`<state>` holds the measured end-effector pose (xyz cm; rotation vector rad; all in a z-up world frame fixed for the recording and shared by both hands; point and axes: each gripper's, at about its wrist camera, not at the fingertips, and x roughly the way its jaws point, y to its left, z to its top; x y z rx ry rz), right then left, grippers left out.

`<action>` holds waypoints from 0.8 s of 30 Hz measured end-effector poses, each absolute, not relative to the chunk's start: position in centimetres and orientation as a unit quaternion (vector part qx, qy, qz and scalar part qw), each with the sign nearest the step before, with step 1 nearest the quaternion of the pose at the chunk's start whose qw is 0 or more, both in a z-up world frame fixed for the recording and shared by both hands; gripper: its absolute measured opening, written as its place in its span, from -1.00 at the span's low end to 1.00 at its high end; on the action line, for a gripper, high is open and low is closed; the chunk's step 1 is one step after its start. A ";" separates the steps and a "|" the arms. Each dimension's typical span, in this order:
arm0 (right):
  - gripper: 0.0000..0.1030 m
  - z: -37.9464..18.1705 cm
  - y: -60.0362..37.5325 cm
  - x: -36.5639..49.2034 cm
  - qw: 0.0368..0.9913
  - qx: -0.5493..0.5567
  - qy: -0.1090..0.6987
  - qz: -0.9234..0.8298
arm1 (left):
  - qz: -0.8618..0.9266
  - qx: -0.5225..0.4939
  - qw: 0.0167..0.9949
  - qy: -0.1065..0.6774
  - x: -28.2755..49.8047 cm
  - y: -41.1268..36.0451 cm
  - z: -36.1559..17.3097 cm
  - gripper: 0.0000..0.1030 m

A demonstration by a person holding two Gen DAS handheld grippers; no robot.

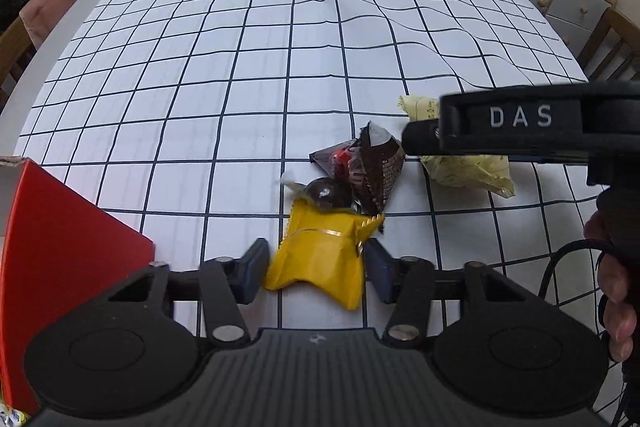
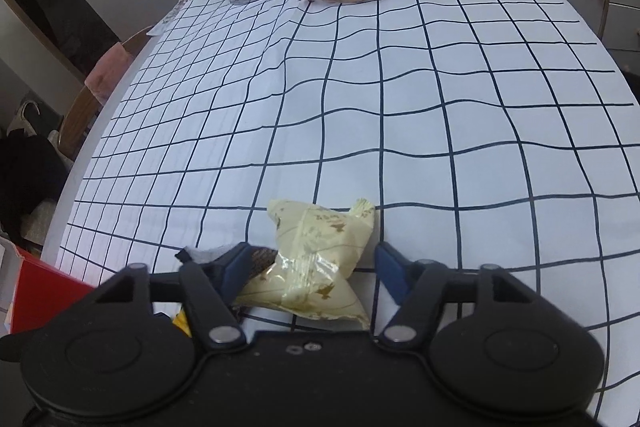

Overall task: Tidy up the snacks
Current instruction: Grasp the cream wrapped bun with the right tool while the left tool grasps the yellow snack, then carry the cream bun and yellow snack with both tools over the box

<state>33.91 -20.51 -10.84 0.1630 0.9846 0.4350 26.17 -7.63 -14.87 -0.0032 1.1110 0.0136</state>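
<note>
Two grabs underway | left gripper (image 1: 316, 273) pinches yellow packet (image 1: 320, 263) on tablecloth (image 1: 240, 67) | right gripper (image 2: 310, 277) half-open, straddling cream packet (image 2: 316, 263) | red box (image 1: 60, 239) beside | nothing sorted yet

The left gripper (image 1: 316, 273) is matte black with dark blue pads, silver pivot screws and a ribbed housing; the right gripper (image 2: 310, 277) matches (its side reads "DAS"); a black cable loops beside that lettering.
</note>
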 end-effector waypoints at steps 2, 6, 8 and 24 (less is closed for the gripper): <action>-0.06 -10.9 -20.8 33.8 0.850 0.096 0.471 0.215 | 0.012 -0.003 0.850 0.527 26.1 -7.6 -14.8 -0.15; -0.14 -10.9 -21.2 33.1 0.856 0.094 0.462 0.211 | 0.018 -0.006 0.851 0.525 25.9 -7.5 -14.7 -0.21; -0.16 -10.9 -21.6 32.8 0.857 0.099 0.460 0.208 | 0.019 -0.008 0.851 0.525 25.7 -7.6 -14.7 -0.21; -0.16 -6.4 -25.1 27.6 0.877 0.102 0.422 0.206 | 0.009 -0.028 0.861 0.508 22.4 -8.2 -10.8 -0.21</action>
